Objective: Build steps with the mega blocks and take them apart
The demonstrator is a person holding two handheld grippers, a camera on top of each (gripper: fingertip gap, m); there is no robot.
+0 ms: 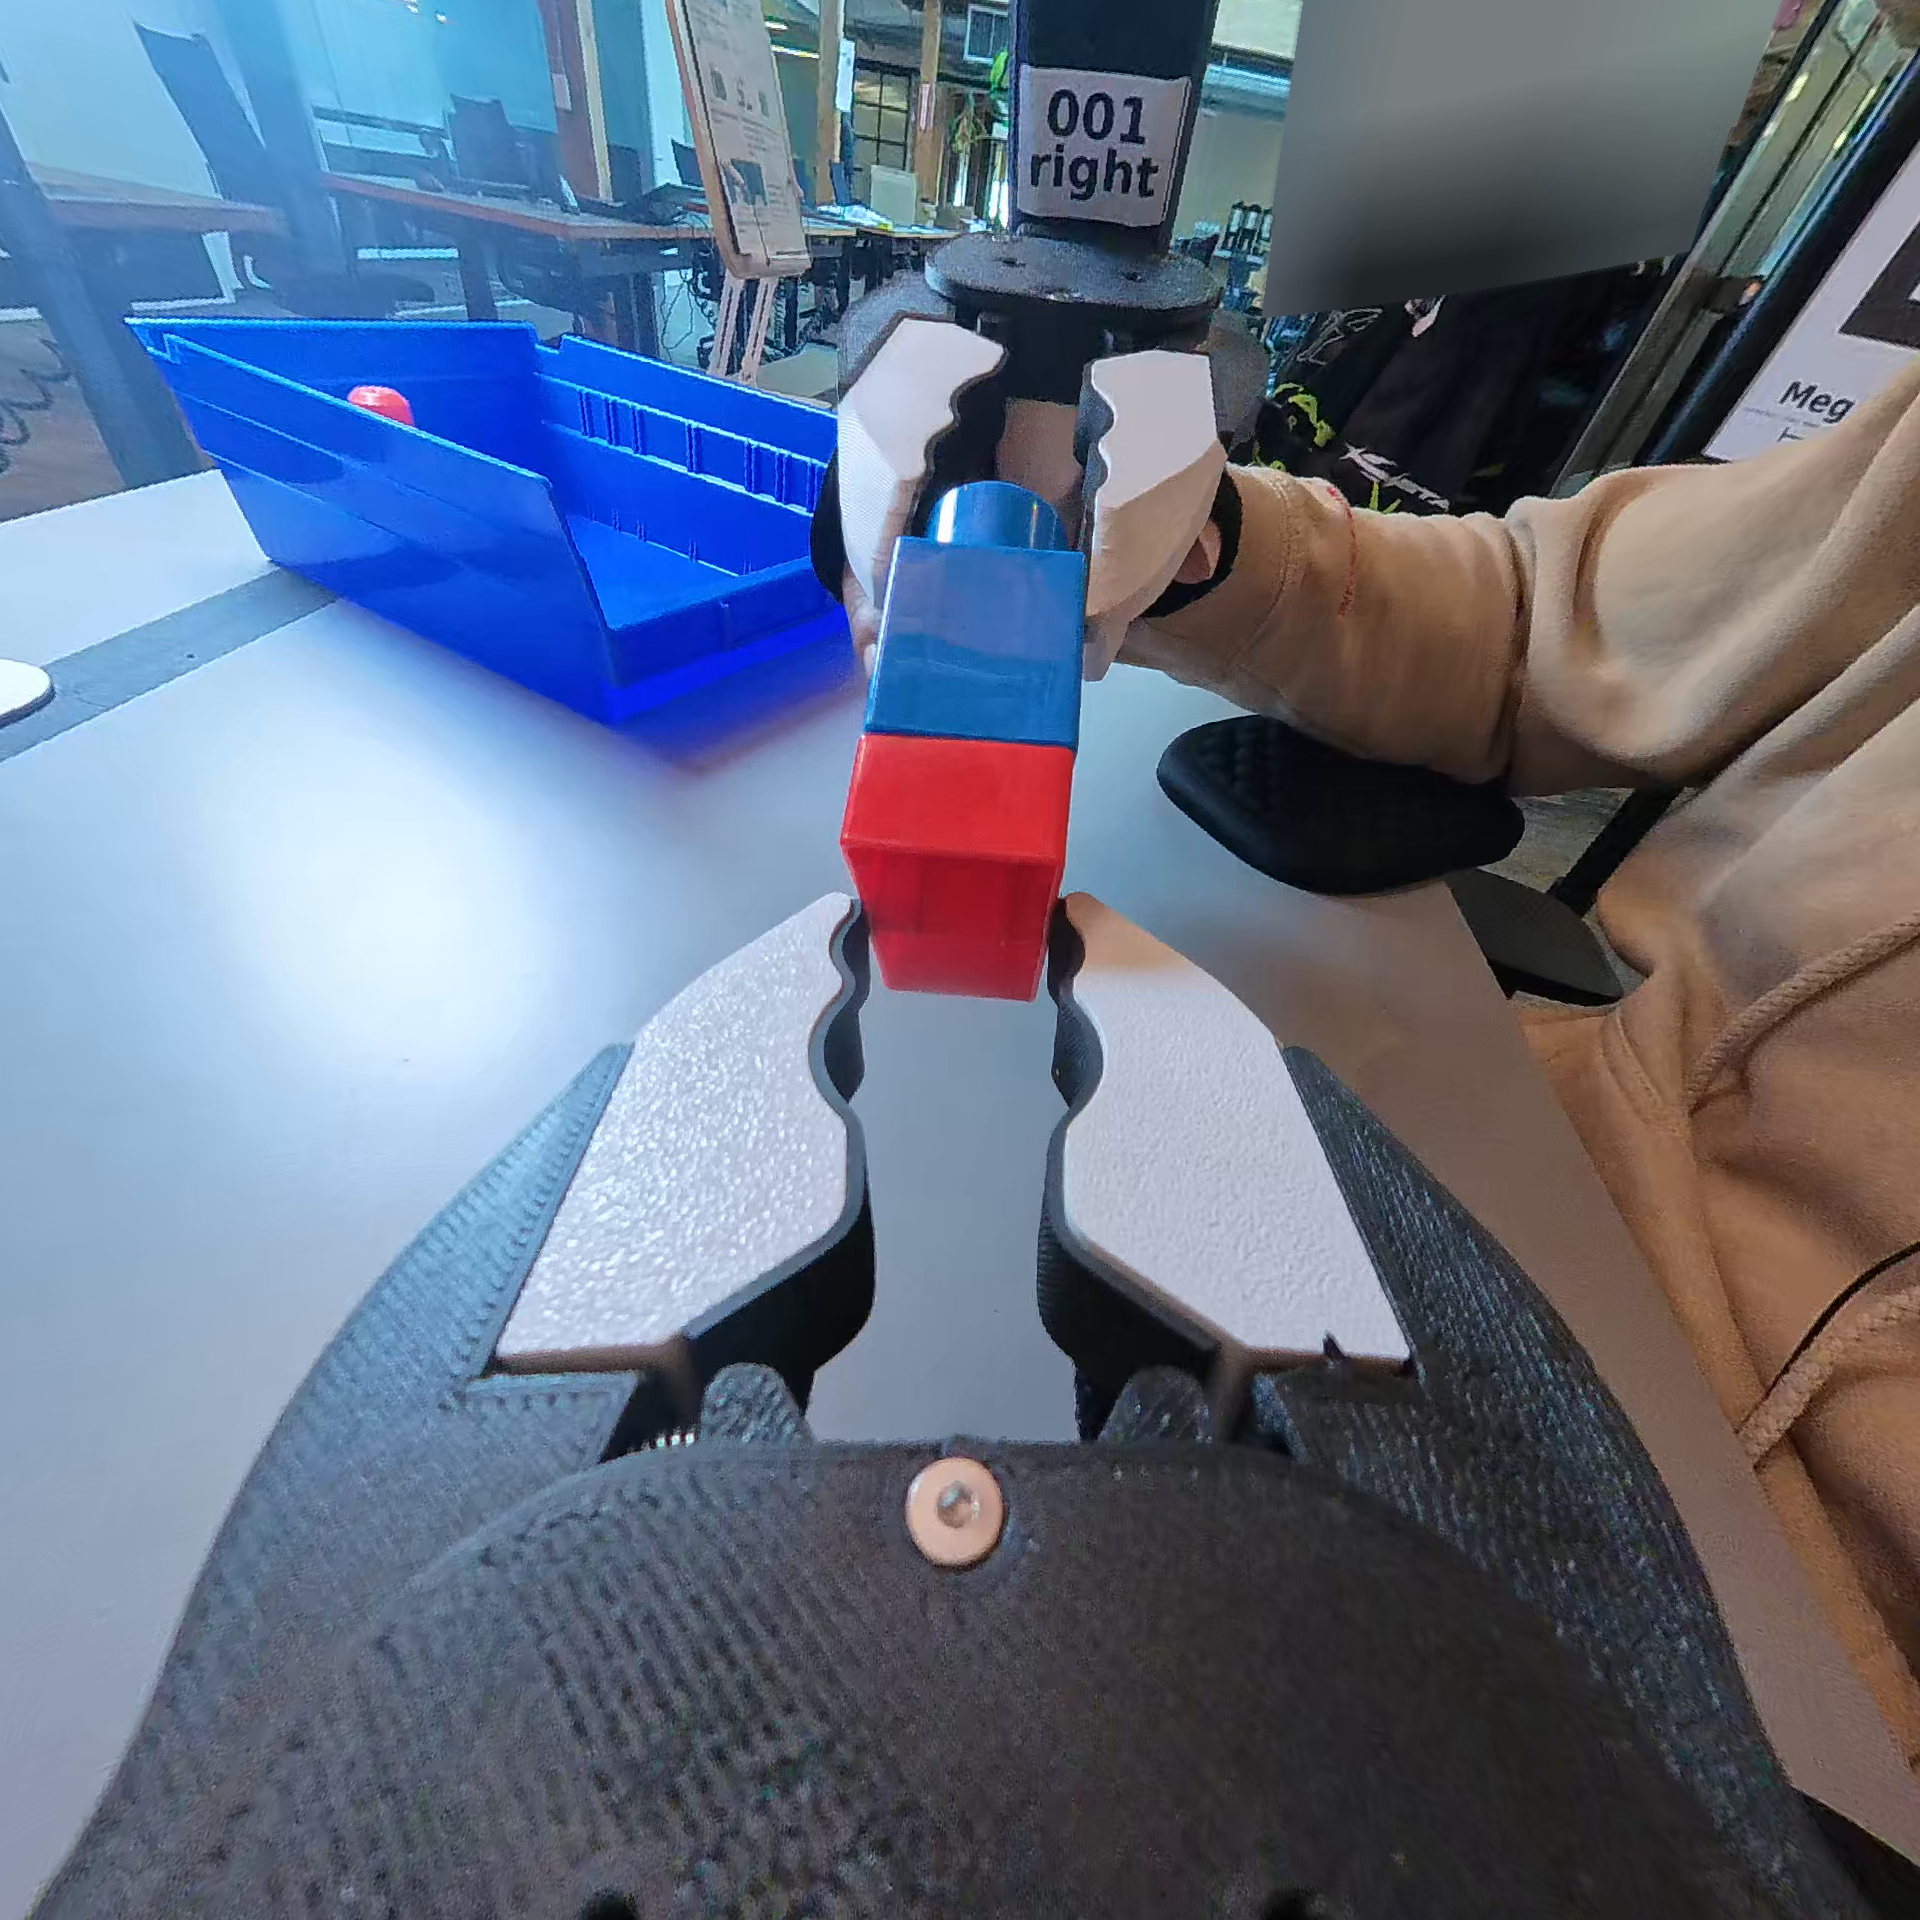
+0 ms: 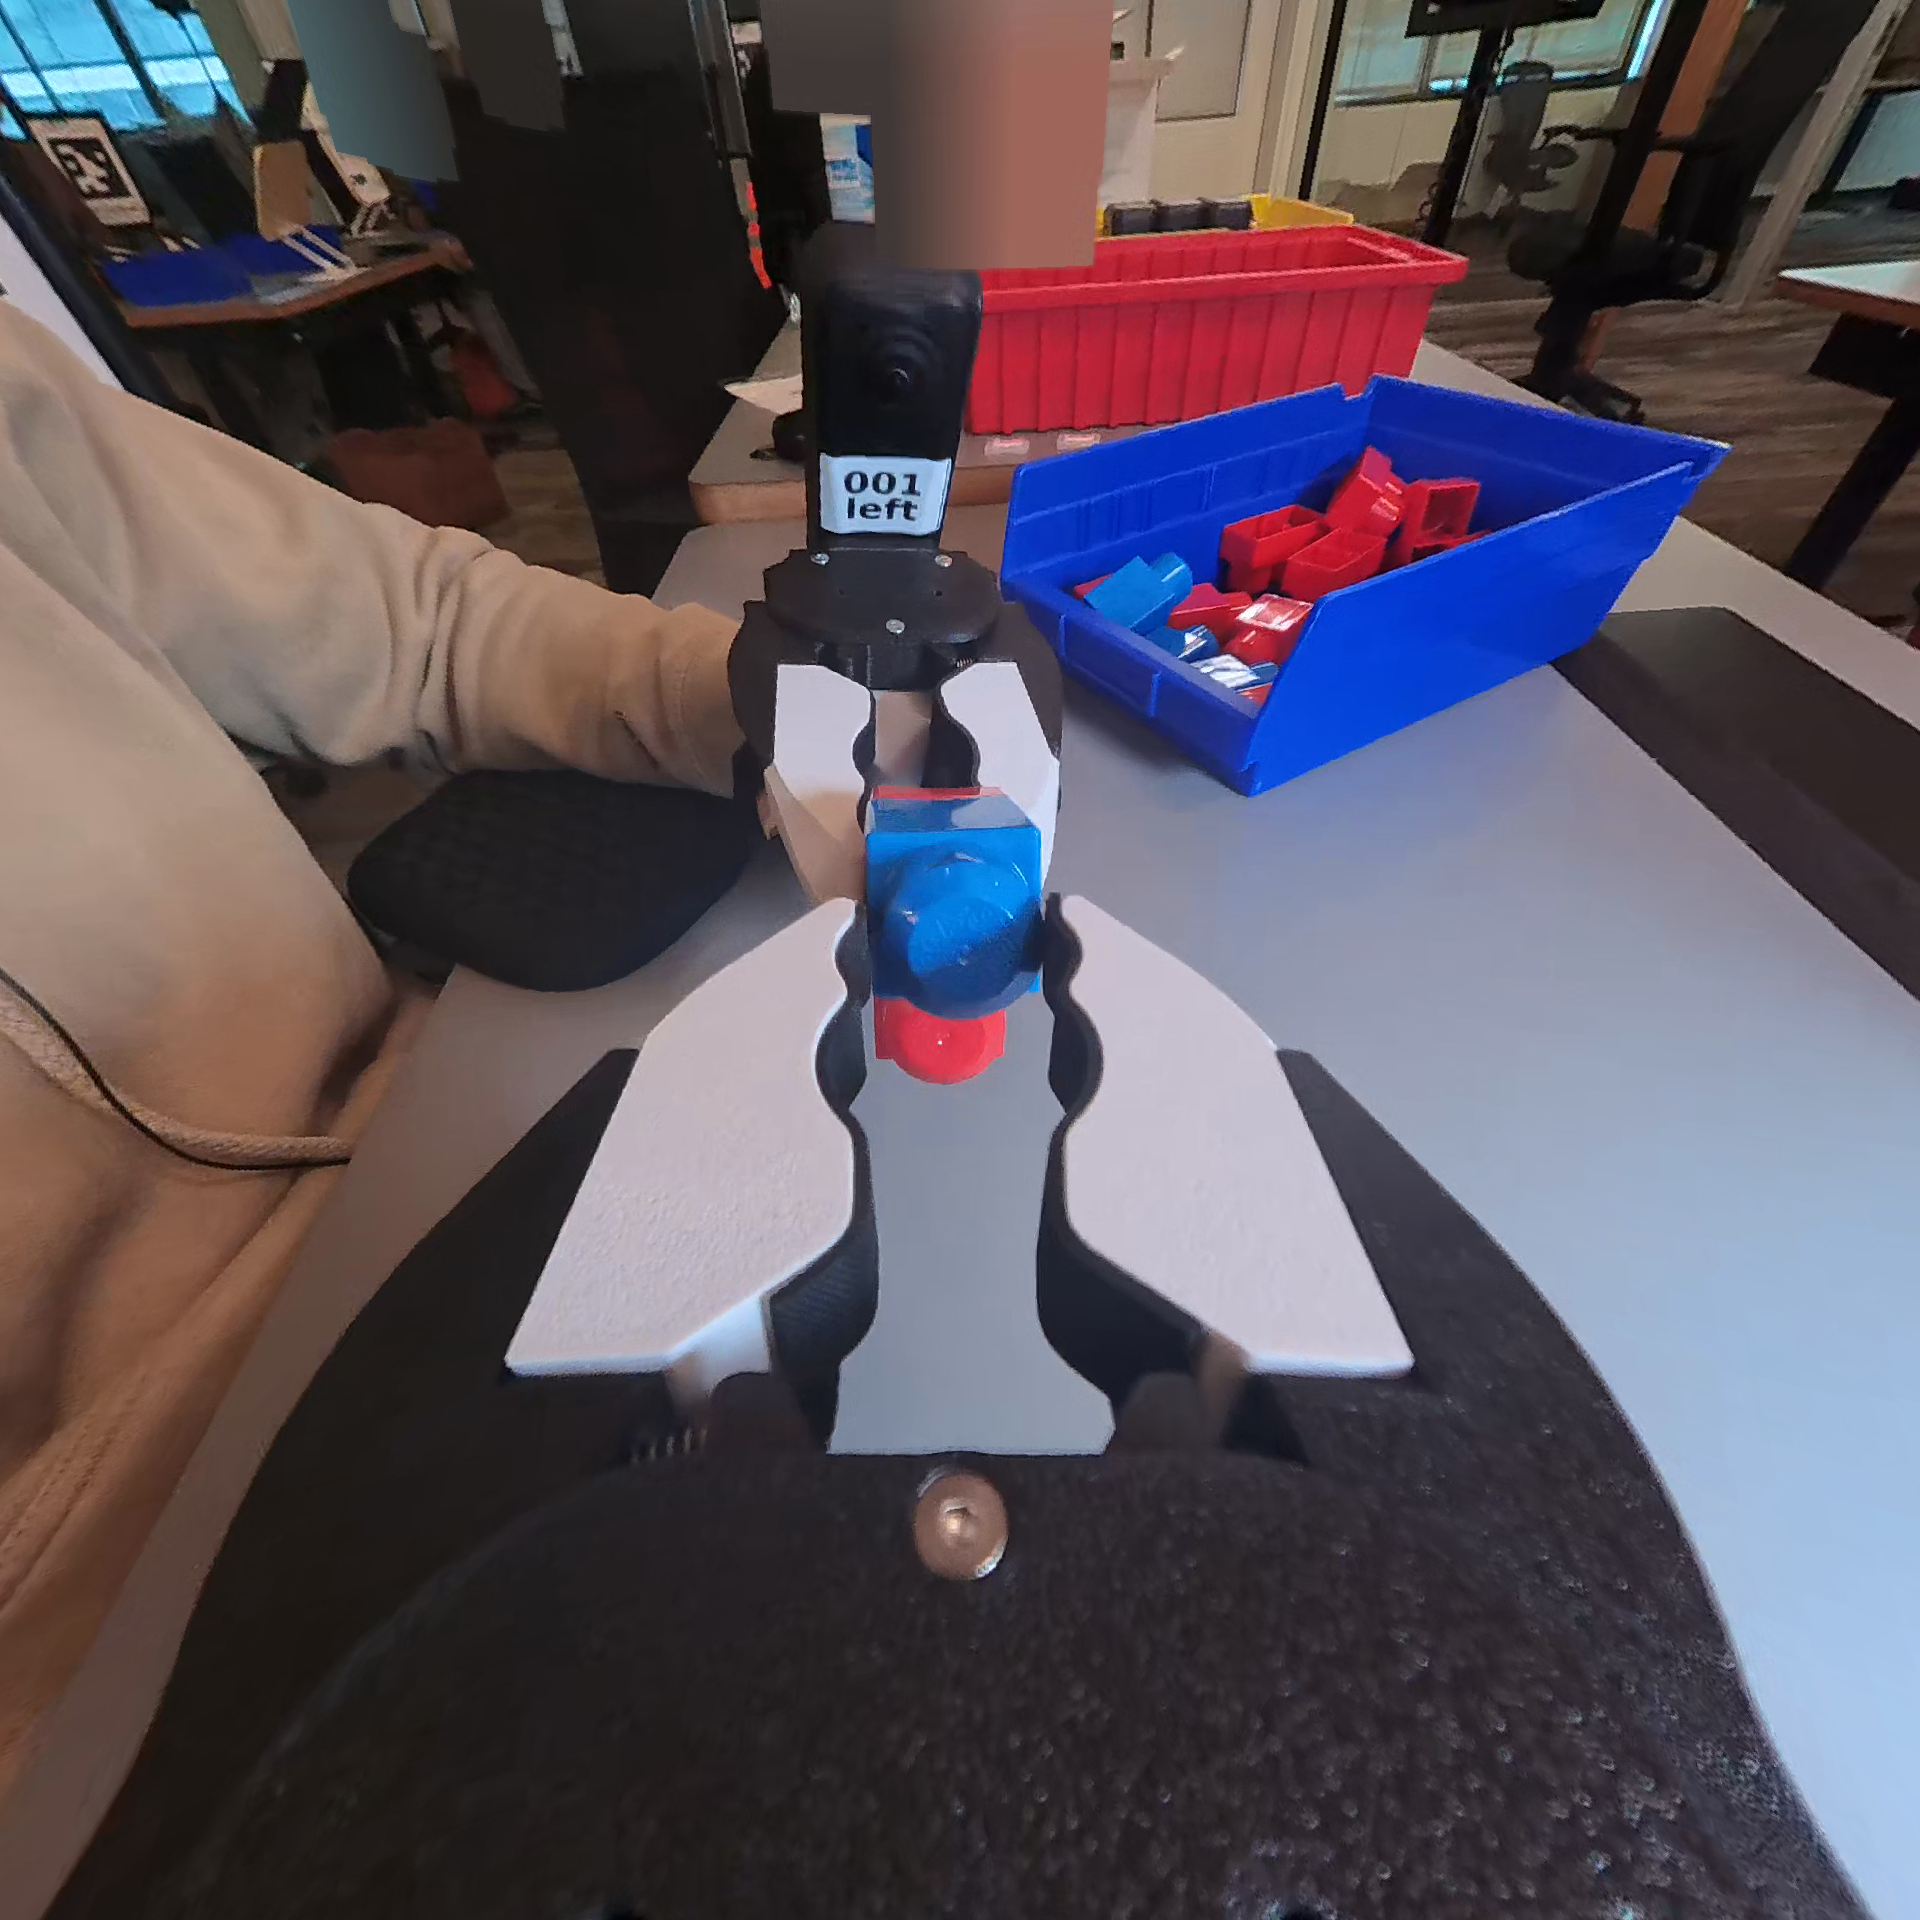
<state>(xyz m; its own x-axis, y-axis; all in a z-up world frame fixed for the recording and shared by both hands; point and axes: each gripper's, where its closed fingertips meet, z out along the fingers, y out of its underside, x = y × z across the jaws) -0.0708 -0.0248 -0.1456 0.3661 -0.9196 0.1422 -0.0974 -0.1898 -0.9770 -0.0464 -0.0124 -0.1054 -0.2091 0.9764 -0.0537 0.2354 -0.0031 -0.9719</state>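
Observation:
A blue block is joined to a red block, and both are held in the air over the grey table. My left gripper is shut on the red block's open end. My right gripper faces it and is shut on the blue block's stud end. In the right wrist view, my right gripper clamps the blue block. A red stud pokes out below the blue block. The left gripper grips from behind.
A blue bin stands at the back left with one red piece showing. In the right wrist view, this blue bin holds several red and blue blocks. A red bin stands behind. A black chair armrest and a person's sleeve are at the table edge. My right fingertips sit around 6 cm from my left ones.

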